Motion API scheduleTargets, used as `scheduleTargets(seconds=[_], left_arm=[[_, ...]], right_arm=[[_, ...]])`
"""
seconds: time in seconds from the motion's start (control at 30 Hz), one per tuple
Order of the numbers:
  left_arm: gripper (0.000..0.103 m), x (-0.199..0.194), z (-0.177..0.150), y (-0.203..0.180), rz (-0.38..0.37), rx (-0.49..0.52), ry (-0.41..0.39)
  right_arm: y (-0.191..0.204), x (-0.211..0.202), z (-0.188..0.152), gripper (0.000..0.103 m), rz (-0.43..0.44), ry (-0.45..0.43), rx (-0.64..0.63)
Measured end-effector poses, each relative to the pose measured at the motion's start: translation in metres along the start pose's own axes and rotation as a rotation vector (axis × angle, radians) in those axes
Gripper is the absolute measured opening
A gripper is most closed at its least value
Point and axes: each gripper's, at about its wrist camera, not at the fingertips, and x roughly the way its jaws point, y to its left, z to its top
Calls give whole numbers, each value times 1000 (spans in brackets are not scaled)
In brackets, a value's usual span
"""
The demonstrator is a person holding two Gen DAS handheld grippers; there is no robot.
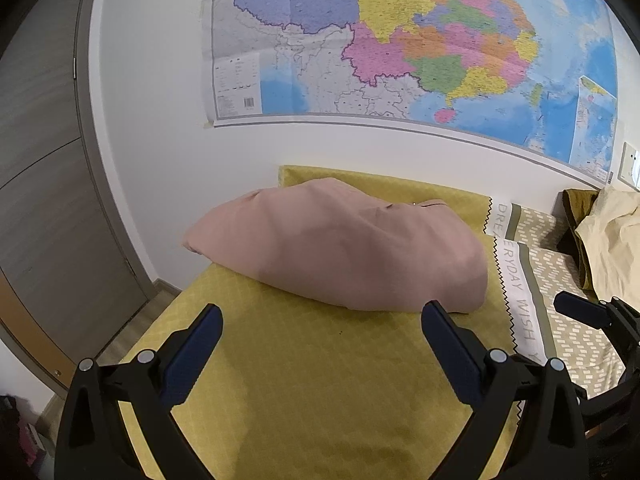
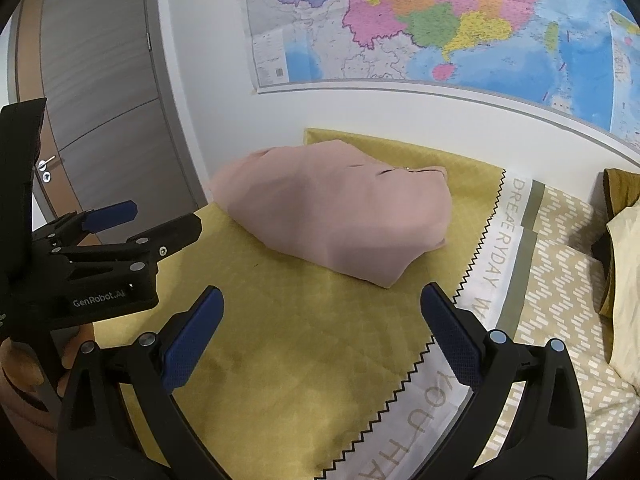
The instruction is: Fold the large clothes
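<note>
Pink garment (image 1: 340, 244) on yellow bedspread (image 1: 312, 380)

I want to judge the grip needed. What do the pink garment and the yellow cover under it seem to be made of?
The pink garment looks like a thin, smooth woven cloth, matte, with soft rounded folds; possibly a polyester blend. The yellow cover seems a firmer textile, matte, with a woven or quilted diamond pattern. Both claws are open and touch neither.
</note>
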Motion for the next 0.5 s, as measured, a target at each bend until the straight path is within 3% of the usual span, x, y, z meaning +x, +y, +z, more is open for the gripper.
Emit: scheduleTargets(seconds=[0.5], left_arm=[[96, -7, -2, -1, -3, 8, -13]], right_arm=[[4, -6, -4, 97, 0, -12, 4]])
